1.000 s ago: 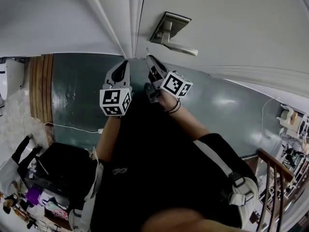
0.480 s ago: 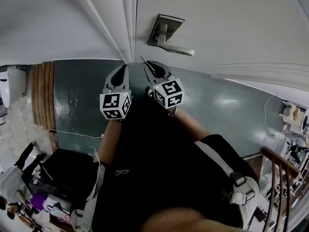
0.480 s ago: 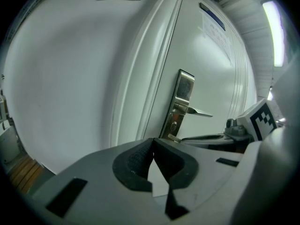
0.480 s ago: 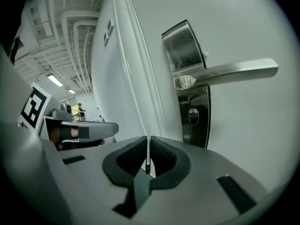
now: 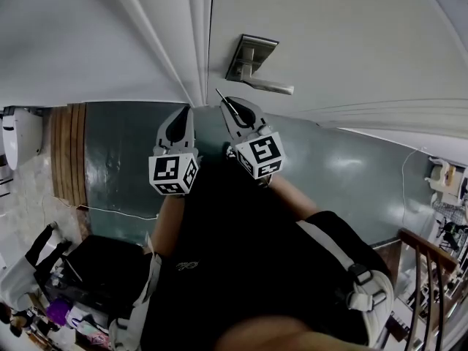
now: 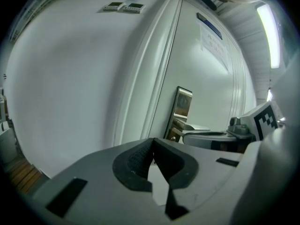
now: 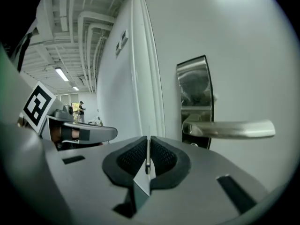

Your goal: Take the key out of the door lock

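Two tools face the white door [image 5: 329,35]. The right tool [image 7: 147,162] is clenched on the thin silver key [image 7: 148,149], whose blade points forward, clear of the brushed-metal lock plate [image 7: 196,97] just to its right. The left tool [image 6: 153,154] is closed and empty.

A glossy dark green floor [image 5: 117,159] was shown. It was bordered at the left by a strip of wooden planks [image 5: 64,152]. A thin white cable [image 5: 110,211] was stretched across it, and a black bag [image 5: 99,258] was set nearby.
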A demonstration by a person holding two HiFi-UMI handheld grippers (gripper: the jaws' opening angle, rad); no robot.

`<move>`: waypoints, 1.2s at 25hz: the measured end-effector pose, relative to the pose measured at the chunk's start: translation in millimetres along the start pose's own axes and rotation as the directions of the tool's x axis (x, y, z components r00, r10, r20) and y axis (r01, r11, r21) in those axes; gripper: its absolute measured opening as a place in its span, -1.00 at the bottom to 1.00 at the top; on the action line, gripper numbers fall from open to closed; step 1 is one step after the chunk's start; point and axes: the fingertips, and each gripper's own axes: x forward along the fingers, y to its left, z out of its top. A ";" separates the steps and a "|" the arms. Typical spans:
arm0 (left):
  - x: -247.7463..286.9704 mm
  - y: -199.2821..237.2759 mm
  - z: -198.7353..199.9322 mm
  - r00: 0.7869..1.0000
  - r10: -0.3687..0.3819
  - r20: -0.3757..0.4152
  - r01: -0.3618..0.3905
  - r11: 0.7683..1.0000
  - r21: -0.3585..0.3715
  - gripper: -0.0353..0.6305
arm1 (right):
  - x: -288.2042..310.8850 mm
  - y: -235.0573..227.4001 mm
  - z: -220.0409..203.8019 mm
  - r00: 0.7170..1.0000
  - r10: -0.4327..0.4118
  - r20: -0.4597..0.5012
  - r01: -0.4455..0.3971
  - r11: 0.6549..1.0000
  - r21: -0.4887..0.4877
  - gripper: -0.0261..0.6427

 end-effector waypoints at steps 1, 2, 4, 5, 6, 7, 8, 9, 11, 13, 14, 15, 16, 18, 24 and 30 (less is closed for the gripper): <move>-0.6 -0.7 5.5 1.000 0.000 0.014 0.000 1.000 0.005 -0.82 | -0.9 -0.3 6.2 1.000 -0.002 0.016 0.002 1.000 -0.012 -0.83; -2.5 -1.6 12.3 1.000 0.001 0.029 -0.001 1.000 0.010 -0.82 | -2.6 0.4 13.3 0.999 -0.005 0.033 0.006 1.000 -0.022 -0.83; -9.2 -3.5 27.4 0.998 0.000 0.061 -0.002 1.000 0.023 -0.82 | -7.2 4.4 28.7 0.998 -0.009 0.070 0.011 0.999 -0.035 -0.83; -11.9 -4.3 34.5 0.997 0.000 0.077 -0.002 1.000 0.029 -0.82 | -9.0 5.9 35.7 0.996 -0.010 0.087 0.013 0.999 -0.037 -0.83; -13.6 -5.1 41.0 0.996 0.000 0.092 -0.003 0.999 0.035 -0.82 | -10.3 6.3 41.6 0.995 -0.011 0.101 0.015 0.999 -0.037 -0.83; -14.6 -6.1 47.4 0.994 -0.001 0.108 -0.004 0.999 0.042 -0.82 | -11.3 5.8 46.5 0.994 -0.013 0.112 0.017 0.999 -0.036 -0.83; -15.8 -7.6 53.8 0.992 -0.001 0.124 -0.005 0.999 0.050 -0.82 | -12.4 5.1 50.8 0.993 -0.016 0.119 0.020 0.999 -0.038 -0.83; -17.3 -9.4 60.3 0.990 -0.002 0.139 -0.007 0.998 0.062 -0.82 | -13.8 4.4 55.1 0.992 -0.019 0.125 0.025 0.999 -0.043 -0.83; -20.3 -12.6 71.8 0.987 -0.005 0.164 -0.010 0.996 0.087 -0.82 | -16.1 3.9 65.4 0.989 -0.025 0.143 0.034 0.998 -0.061 -0.83; -22.3 -14.7 80.8 0.984 -0.007 0.179 -0.011 0.995 0.101 -0.82 | -17.3 4.3 77.0 0.985 -0.023 0.173 0.038 0.996 -0.084 -0.83; -22.7 -15.6 84.9 0.983 -0.009 0.186 -0.011 0.994 0.104 -0.82 | -17.8 4.4 82.7 0.982 -0.020 0.188 0.038 0.995 -0.092 -0.83; -23.0 -16.4 88.2 0.981 -0.012 0.194 -0.009 0.994 0.107 -0.82 | -18.3 4.5 87.5 0.980 -0.018 0.199 0.038 0.995 -0.097 -0.83; -23.3 -17.0 91.3 0.979 -0.015 0.202 -0.007 0.994 0.109 -0.82 | -18.7 4.8 91.3 0.978 -0.017 0.207 0.039 0.994 -0.099 -0.83; -24.8 -17.8 97.9 0.978 -0.015 0.207 -0.009 0.994 0.112 -0.82 | -19.4 5.7 96.4 0.976 -0.016 0.216 0.039 0.994 -0.100 -0.83; -25.0 -16.2 104.0 0.977 -0.009 0.211 -0.017 0.992 0.125 -0.82 | -18.8 5.0 100.1 0.977 -0.020 0.212 0.042 0.994 -0.099 -0.83; -25.9 -19.5 108.9 0.974 -0.023 0.227 -0.007 0.991 0.130 -0.82 | -20.2 2.8 104.9 0.974 -0.025 0.226 0.049 0.994 -0.102 -0.83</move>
